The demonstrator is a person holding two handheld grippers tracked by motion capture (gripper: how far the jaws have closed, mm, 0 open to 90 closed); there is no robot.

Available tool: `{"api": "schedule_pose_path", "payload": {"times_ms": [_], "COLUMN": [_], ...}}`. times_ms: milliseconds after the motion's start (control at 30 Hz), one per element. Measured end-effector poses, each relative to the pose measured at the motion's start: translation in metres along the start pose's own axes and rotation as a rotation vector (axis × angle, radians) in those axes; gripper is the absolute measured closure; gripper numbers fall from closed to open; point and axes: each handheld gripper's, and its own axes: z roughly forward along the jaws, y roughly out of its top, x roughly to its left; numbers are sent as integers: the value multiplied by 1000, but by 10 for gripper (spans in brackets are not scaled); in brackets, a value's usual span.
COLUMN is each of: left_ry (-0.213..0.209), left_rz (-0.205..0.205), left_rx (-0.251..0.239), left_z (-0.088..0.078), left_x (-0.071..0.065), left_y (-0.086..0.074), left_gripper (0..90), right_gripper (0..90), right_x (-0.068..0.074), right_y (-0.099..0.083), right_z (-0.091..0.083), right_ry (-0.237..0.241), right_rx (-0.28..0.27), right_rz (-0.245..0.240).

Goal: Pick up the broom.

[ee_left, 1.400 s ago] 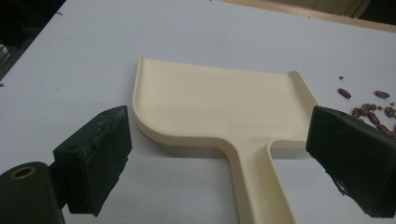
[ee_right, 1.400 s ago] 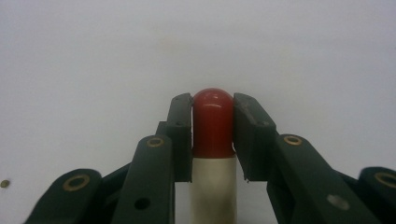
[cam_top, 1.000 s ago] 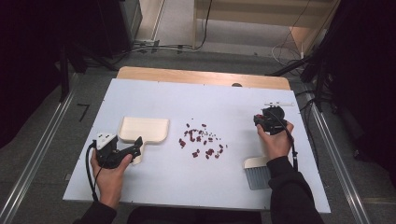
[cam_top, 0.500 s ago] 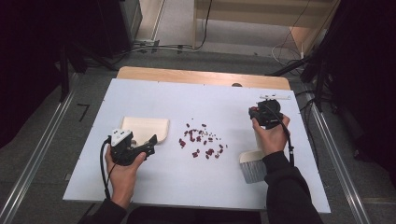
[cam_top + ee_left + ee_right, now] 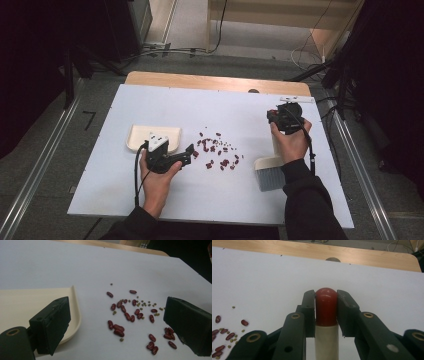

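Red beans and small green ones lie scattered mid-table; the left gripper view shows them close up. A cream dustpan lies flat to their left, its rim beside my left jaw. My left gripper is open, pointing at the pile from the pan's right edge, with nothing between its jaws. My right gripper is shut on the red-tipped handle of a small brush, whose grey bristles rest near the front right, right of the beans.
The white tabletop ends in a wooden strip at the far edge. A small white part lies at the far right corner. Dark floor and metal rails flank the table.
My left hand has slid right, off the dustpan, toward the beans. My right hand, with the brush, has shifted slightly up and left.
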Motion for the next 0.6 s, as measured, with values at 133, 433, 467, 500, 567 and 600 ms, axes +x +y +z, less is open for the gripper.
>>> {"api": "schedule_pose_path", "payload": {"times_ms": [133, 433, 467, 500, 567, 600], "left_ry": [-30, -108, -120, -132, -156, -169], "left_rz": [3, 30, 33, 34, 40, 43], "left_rx": [8, 37, 41, 46, 58, 60], "left_z": [11, 40, 44, 47, 53, 56], "left_x": [-16, -60, -66, -71, -82, -87], "left_y": [2, 10, 11, 12, 13, 13], "left_gripper": [82, 116, 128, 128, 152, 162], "right_gripper": [680, 679, 679, 679, 679, 679], "right_x": [-3, -6, -7, -7, -8, -8], "right_y": [1, 1, 1, 1, 2, 2], "right_z": [-1, -4, -5, -5, -5, -6], "right_ry": [2, 3, 3, 3, 5, 5], "right_rx": [-4, -12, -13, -13, -15, -15], "right_rz": [4, 11, 15, 15, 14, 14]}}
